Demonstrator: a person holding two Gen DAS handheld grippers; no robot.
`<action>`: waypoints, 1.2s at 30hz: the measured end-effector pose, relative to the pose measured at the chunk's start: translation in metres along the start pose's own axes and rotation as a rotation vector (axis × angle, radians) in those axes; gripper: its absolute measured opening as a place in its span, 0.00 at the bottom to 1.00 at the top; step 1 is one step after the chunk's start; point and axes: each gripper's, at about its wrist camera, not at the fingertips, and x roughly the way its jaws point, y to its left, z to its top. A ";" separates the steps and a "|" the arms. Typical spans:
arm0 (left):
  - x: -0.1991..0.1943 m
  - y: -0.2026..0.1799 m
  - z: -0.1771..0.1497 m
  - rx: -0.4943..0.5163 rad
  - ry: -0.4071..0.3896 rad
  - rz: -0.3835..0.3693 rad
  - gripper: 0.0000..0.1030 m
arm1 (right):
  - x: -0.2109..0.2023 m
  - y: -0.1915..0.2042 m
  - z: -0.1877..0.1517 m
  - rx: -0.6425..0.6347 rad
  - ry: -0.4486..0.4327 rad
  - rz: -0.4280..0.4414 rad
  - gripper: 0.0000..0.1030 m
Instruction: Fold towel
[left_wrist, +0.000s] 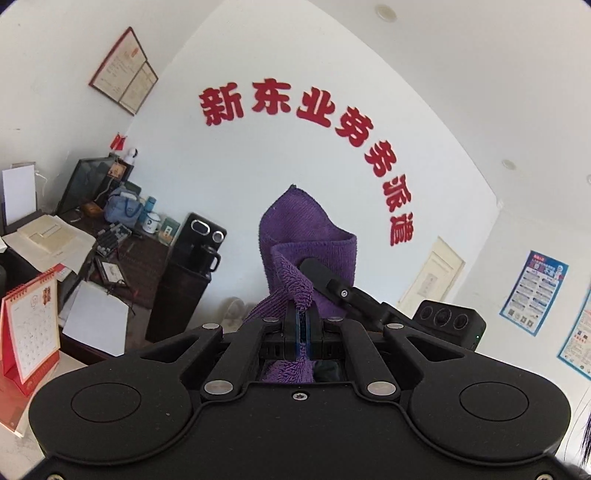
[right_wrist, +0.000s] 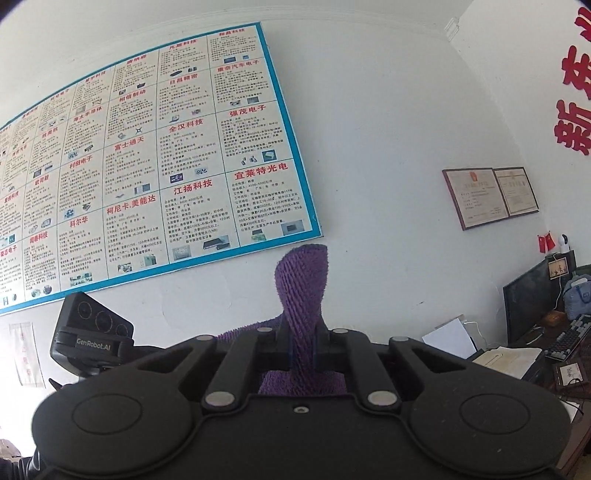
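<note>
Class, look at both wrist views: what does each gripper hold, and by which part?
Both hold the purple towel: the left gripper pinches a corner, the right gripper a bunched end.

- The left gripper (left_wrist: 302, 325) is matte black: two round, disc-like lobes at 7 and 5 o'clock, with angled link bars running up to the fingers.
- Silver round pins cap the link joints; one small screw sits at the centre of the body.
- A blue strip lines the inner face of its fingers (left_wrist: 291, 328).
- The right gripper (right_wrist: 302, 332) has the same black build, pins and centre screw.
- At 9 o'clock in the right wrist view, the other unit's black camera block (right_wrist: 96, 325) carries three round lenses and white "GenRobot.AI" lettering.
</note>
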 end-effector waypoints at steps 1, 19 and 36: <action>0.006 -0.005 -0.008 -0.001 0.026 -0.009 0.02 | -0.012 -0.007 -0.011 0.019 0.008 -0.018 0.07; 0.271 -0.014 -0.377 -0.110 0.830 -0.042 0.03 | -0.279 -0.112 -0.329 0.332 0.501 -0.676 0.12; 0.267 -0.109 -0.456 0.204 0.971 -0.287 0.23 | -0.348 -0.056 -0.292 -0.006 0.356 -1.212 0.47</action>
